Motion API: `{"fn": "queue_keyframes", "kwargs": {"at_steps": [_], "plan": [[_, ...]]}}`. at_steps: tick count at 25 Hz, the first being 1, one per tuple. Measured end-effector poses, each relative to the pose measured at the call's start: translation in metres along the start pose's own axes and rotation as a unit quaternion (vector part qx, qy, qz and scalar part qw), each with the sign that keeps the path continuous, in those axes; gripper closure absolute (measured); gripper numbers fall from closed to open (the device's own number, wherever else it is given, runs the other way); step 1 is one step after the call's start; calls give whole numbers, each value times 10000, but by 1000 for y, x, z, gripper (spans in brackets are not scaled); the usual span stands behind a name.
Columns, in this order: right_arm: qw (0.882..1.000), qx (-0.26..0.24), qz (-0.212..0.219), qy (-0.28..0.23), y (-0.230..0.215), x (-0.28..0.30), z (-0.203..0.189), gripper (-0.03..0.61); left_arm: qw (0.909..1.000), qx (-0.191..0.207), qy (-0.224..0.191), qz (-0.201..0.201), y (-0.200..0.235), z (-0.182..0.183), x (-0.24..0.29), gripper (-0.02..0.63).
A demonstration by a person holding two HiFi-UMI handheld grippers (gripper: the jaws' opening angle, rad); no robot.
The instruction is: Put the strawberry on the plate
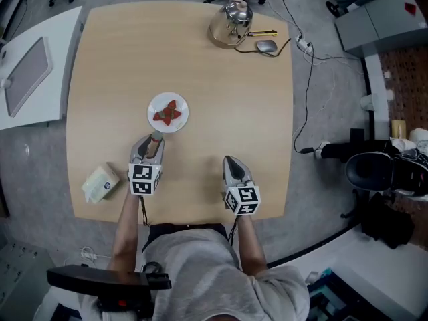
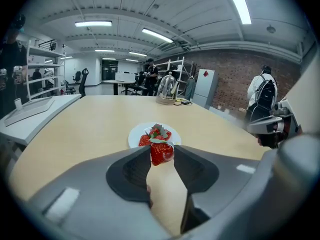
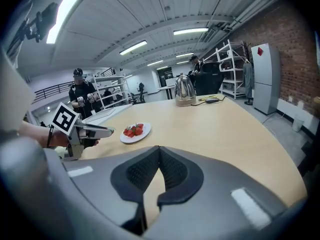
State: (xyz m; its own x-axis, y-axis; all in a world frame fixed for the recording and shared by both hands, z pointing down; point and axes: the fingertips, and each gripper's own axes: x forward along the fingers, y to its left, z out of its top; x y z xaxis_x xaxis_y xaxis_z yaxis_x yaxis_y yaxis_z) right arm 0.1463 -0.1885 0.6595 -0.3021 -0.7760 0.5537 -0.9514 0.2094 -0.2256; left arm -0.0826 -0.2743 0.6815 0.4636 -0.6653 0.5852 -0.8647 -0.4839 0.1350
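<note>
While the left gripper [image 1: 154, 139] pinches a red strawberry [image 2: 161, 154] beside the round white plate [image 1: 152, 105], an early release could miss it; right gripper [image 3: 159, 148] closed, empty.

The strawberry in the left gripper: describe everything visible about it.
The strawberry is red, glossy and seed-dotted, with a green leafy cap on top. It looks whole and stands roughly upright, pinched from both sides between the jaw tips of the left gripper. It seems to be held clear of the wooden table, just short of the near rim of the white plate, which holds other strawberries. Only the jaws appear to touch it.
</note>
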Motion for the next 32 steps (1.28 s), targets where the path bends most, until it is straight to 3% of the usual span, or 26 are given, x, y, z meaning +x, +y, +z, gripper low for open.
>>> {"fn": "queue_keyframes", "kwargs": {"at_steps": [13,32], "plan": [[9995,149,-64,255,-10,16,-10,572,10000,-25,53,-15,12,-3,40,449],[9988,236,-3,421,-13,30,-17,572,9999,11,34,111,20,-8,57,446]]}}
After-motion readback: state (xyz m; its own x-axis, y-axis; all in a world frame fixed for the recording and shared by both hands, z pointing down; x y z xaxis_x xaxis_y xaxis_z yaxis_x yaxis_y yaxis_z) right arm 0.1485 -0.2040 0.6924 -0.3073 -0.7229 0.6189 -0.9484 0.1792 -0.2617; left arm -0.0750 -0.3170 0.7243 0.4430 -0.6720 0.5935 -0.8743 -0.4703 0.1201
